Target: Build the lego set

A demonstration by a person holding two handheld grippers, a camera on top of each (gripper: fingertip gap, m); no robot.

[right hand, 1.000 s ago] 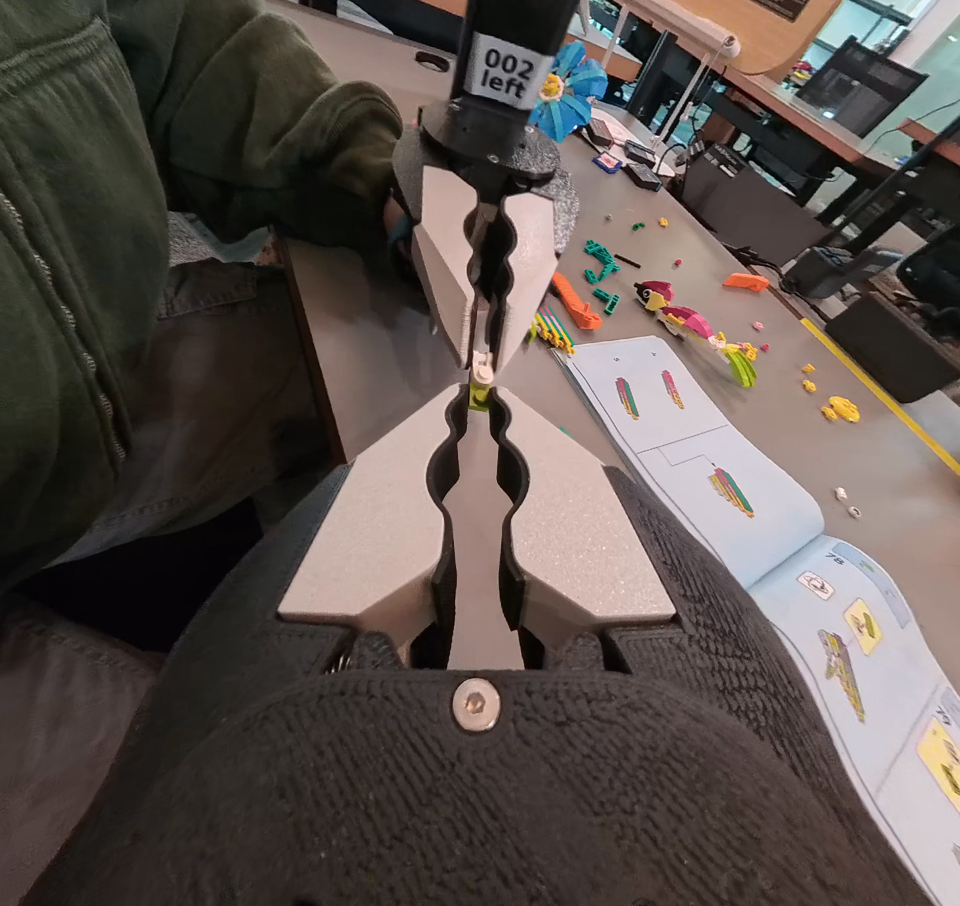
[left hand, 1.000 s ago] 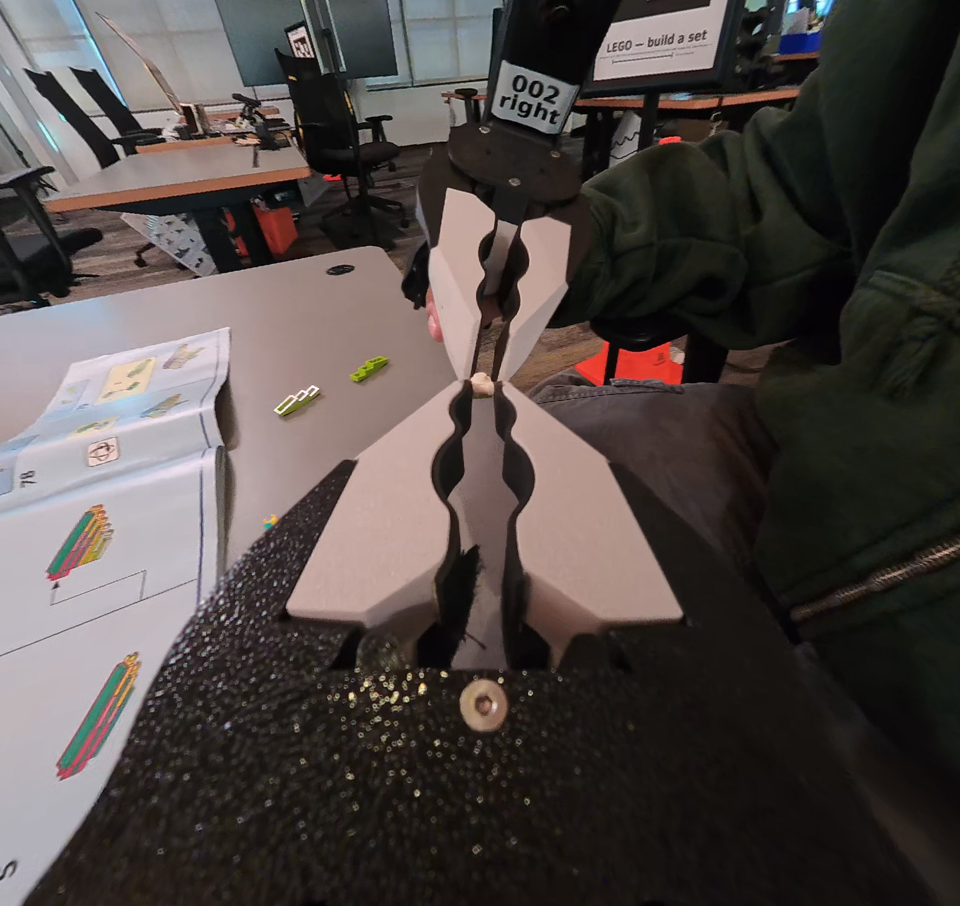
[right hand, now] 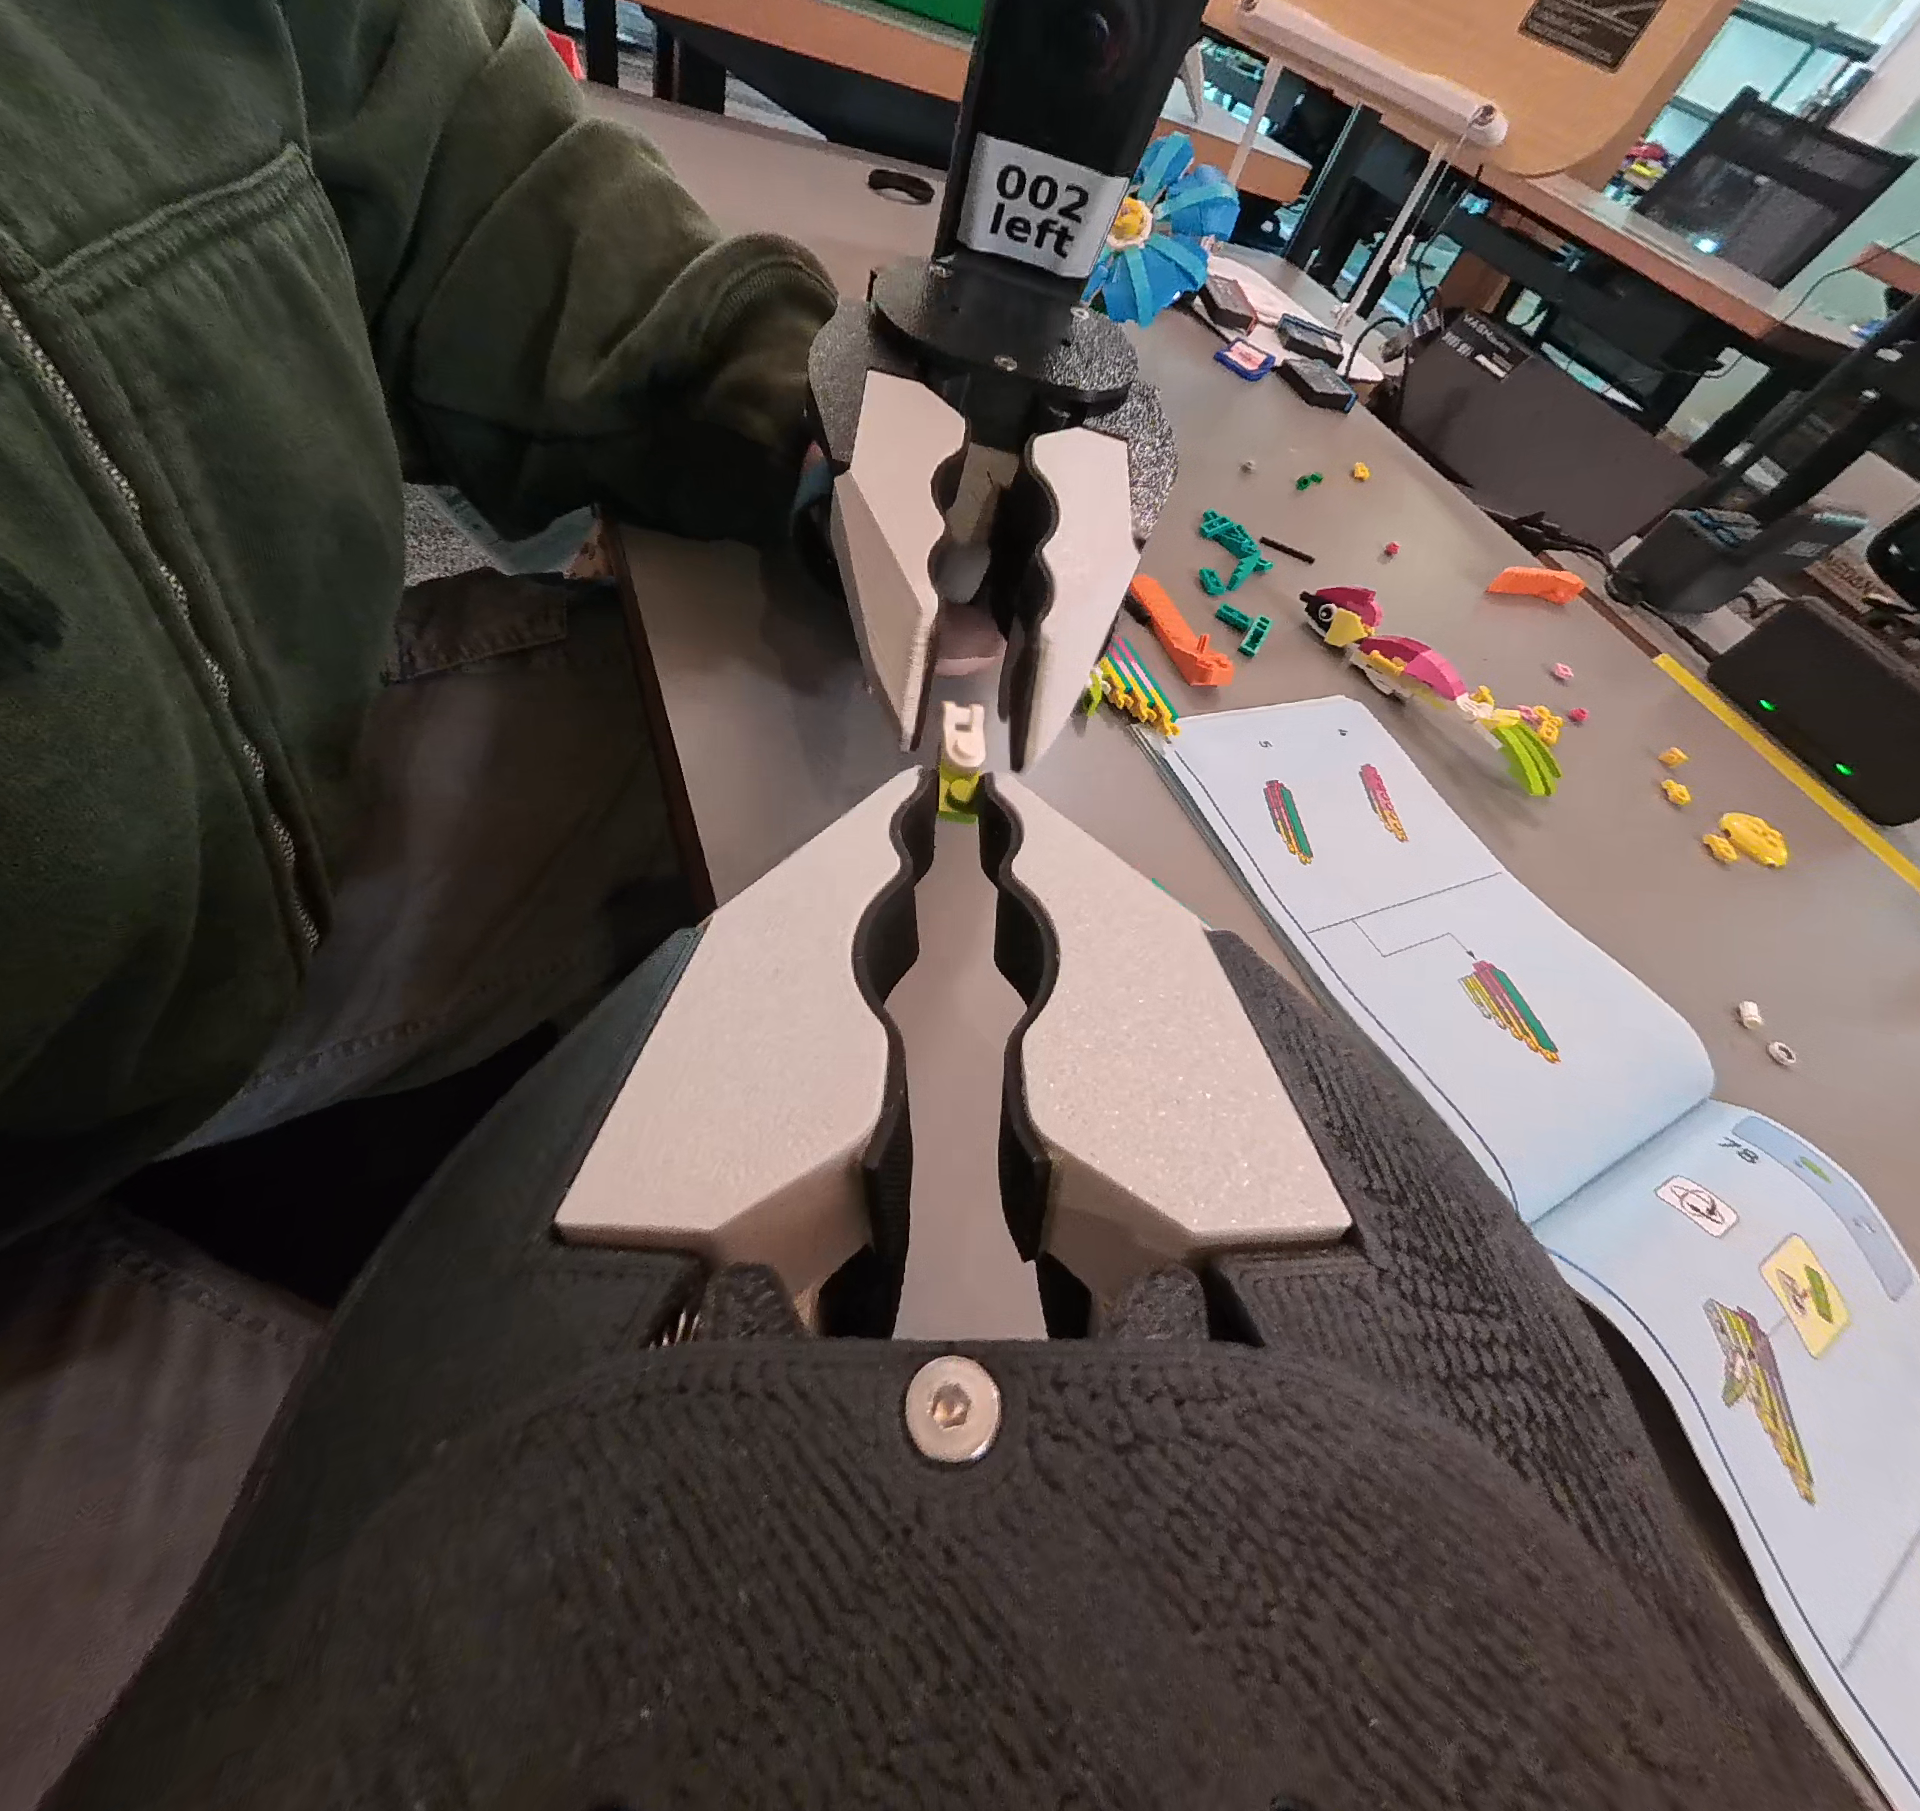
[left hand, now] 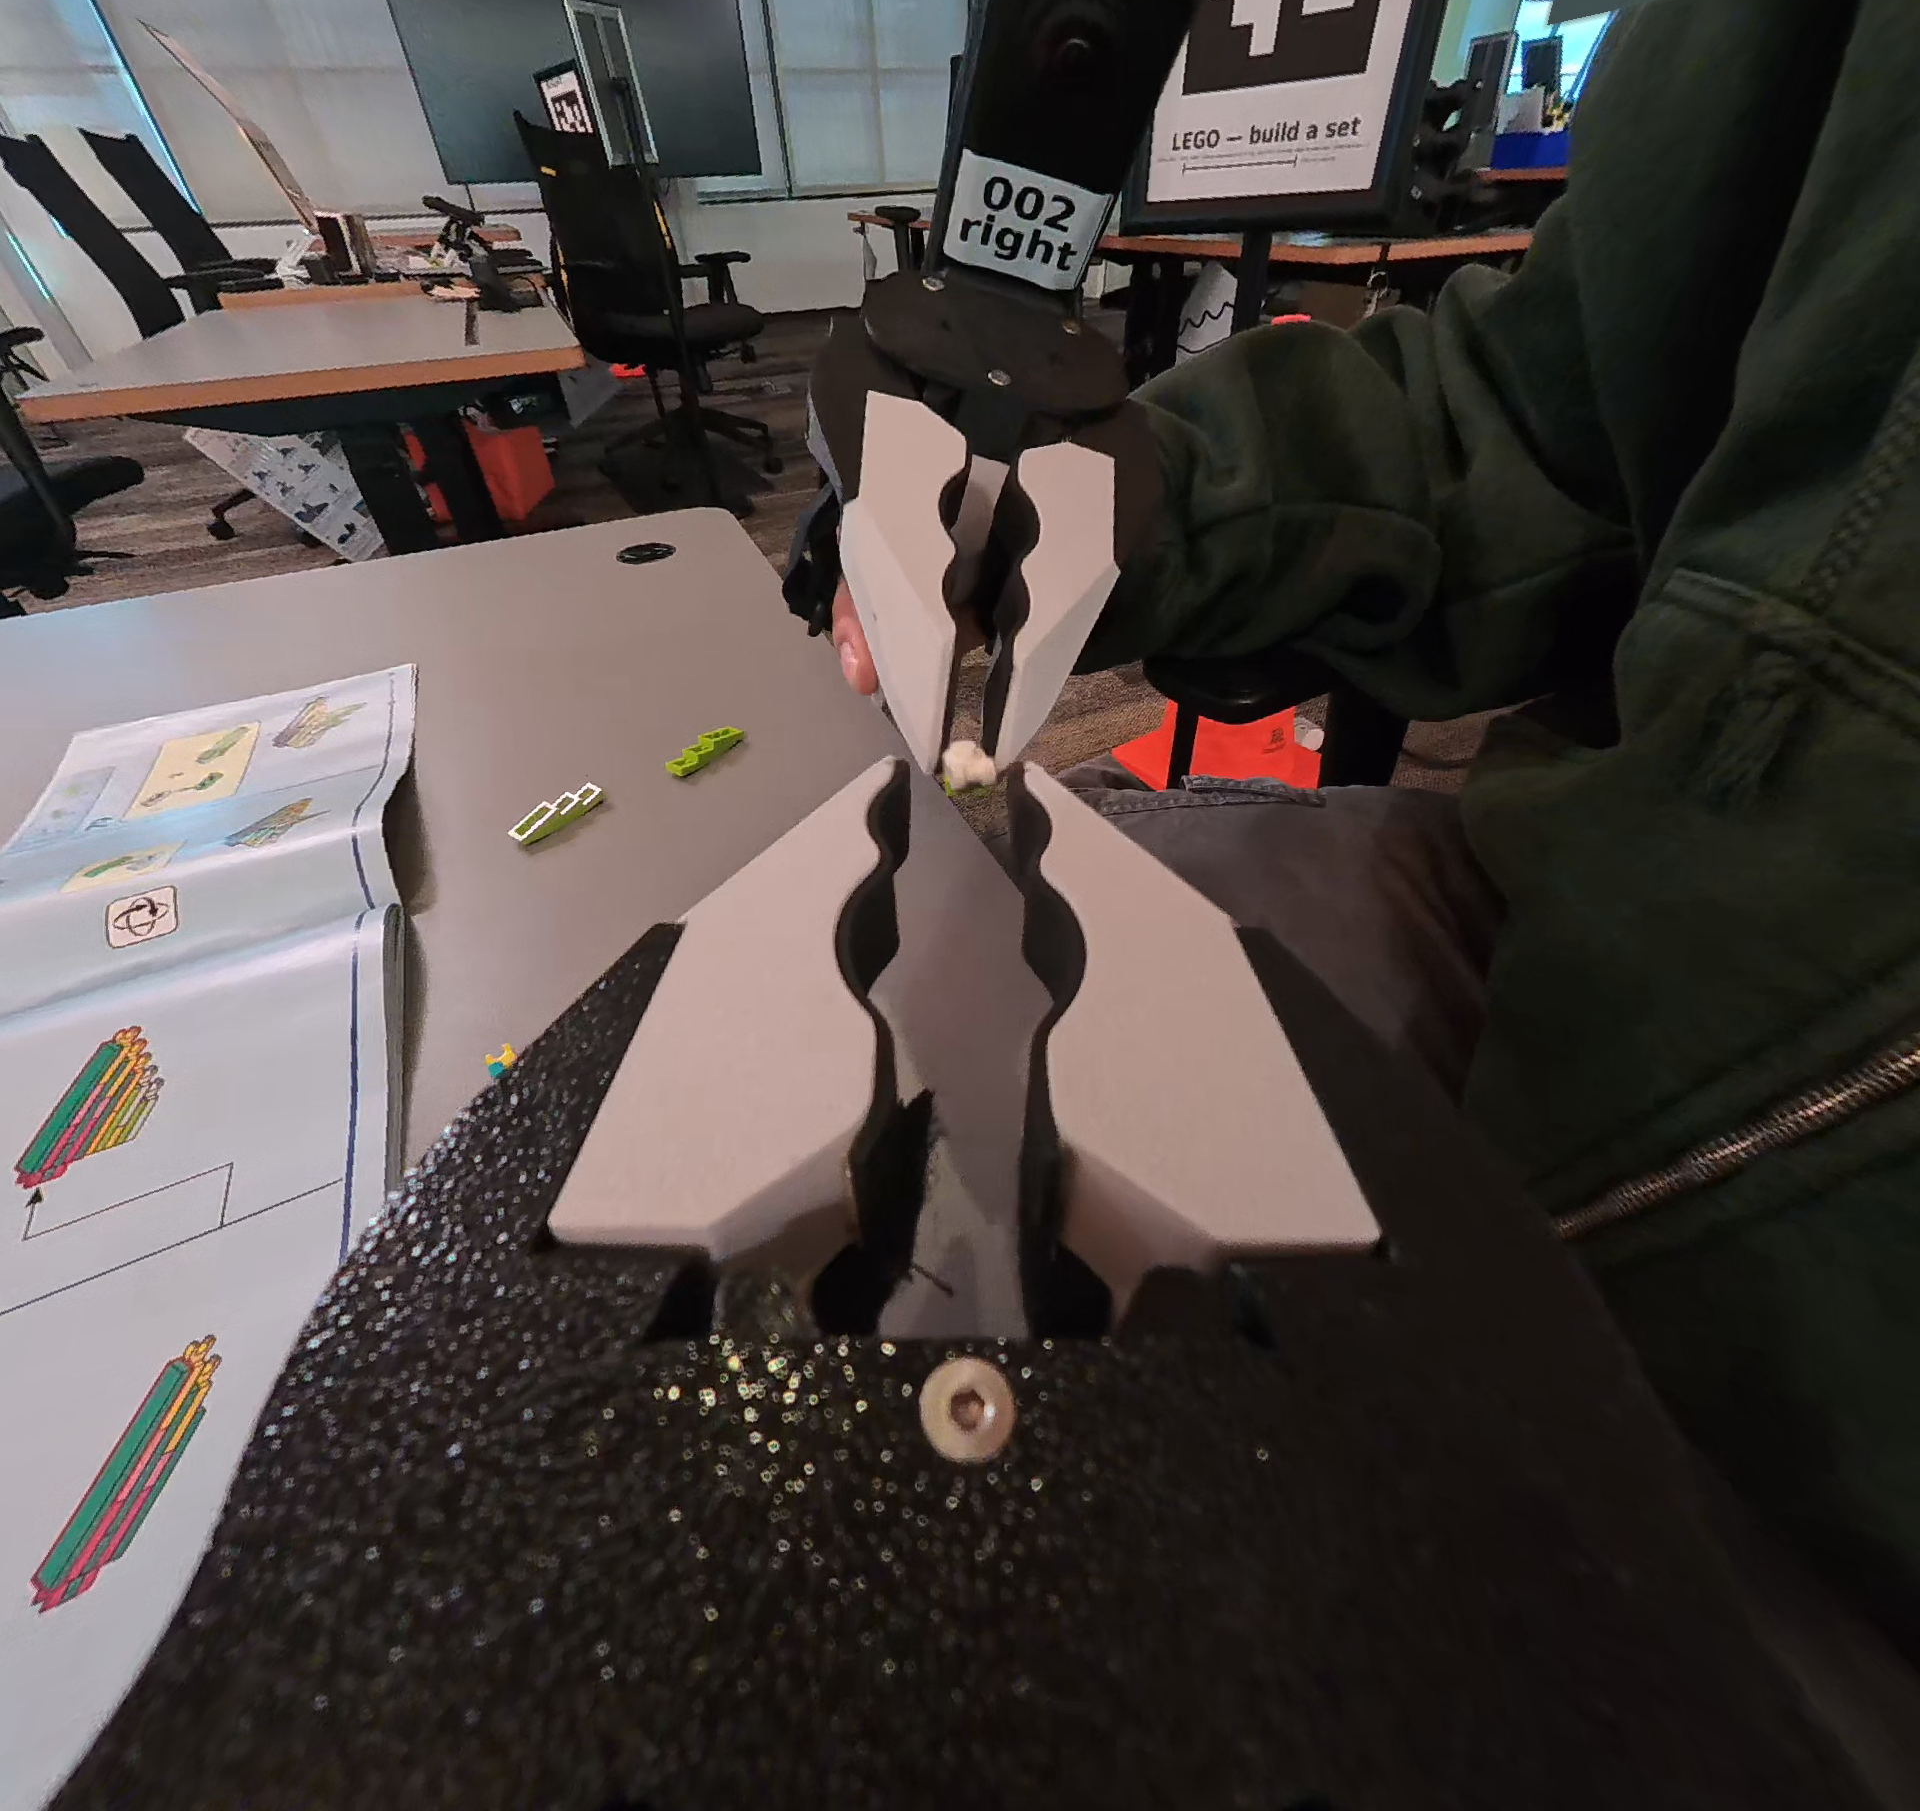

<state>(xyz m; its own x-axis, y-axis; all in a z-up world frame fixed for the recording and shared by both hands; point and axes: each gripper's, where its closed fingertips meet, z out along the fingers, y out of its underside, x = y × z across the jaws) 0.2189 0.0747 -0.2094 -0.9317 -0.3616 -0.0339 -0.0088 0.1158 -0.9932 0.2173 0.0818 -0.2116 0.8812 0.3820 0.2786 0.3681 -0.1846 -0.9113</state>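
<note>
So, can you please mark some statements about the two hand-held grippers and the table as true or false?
1. The right hand-held gripper is shut on a small lime-green brick with a small white piece on top. True.
2. The left hand-held gripper is shut tight. False: its jaws stand apart.
3. The open pale-blue instruction booklet lies on the grey table. True.
4. The pink and lime brick bird lies on the booklet. False: it lies on the table beyond it.

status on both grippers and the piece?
Left gripper open, fingertips either side of the white clip. Right gripper shut on lime piece, clip joined on top. Held above the lap, off the table; nothing in the way.
</note>
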